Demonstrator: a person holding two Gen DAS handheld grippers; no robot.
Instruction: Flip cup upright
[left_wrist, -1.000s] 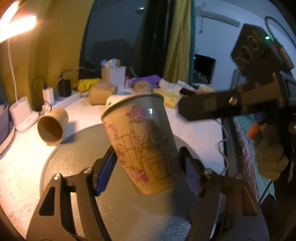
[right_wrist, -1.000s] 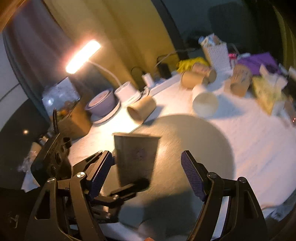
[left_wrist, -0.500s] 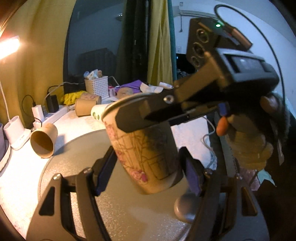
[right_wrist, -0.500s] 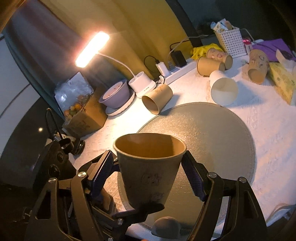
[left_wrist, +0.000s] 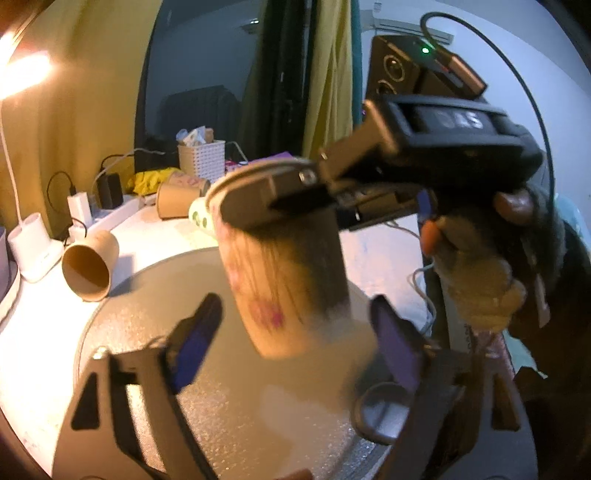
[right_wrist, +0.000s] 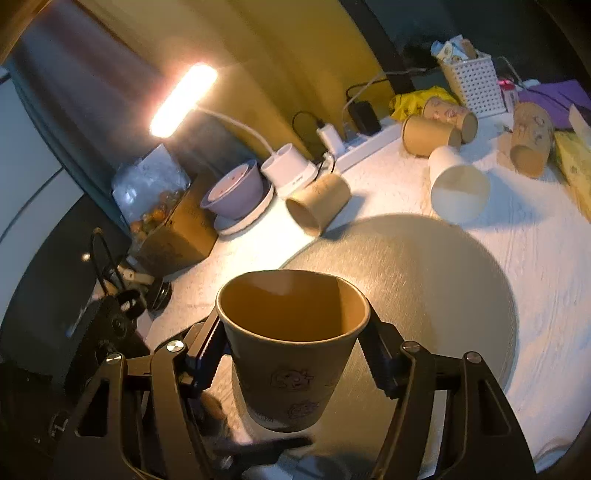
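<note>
Paper cup (left_wrist: 288, 280) is held mouth-up near its rim by right gripper (left_wrist: 280, 192) above round grey mat (left_wrist: 147, 295). Left gripper (left_wrist: 295, 343) is spread apart beside cup base, not touching.

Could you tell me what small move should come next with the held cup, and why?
Probably lower it: the right gripper grips the cup near its rim, mouth up, above the round mat, while the left gripper has opened.
</note>
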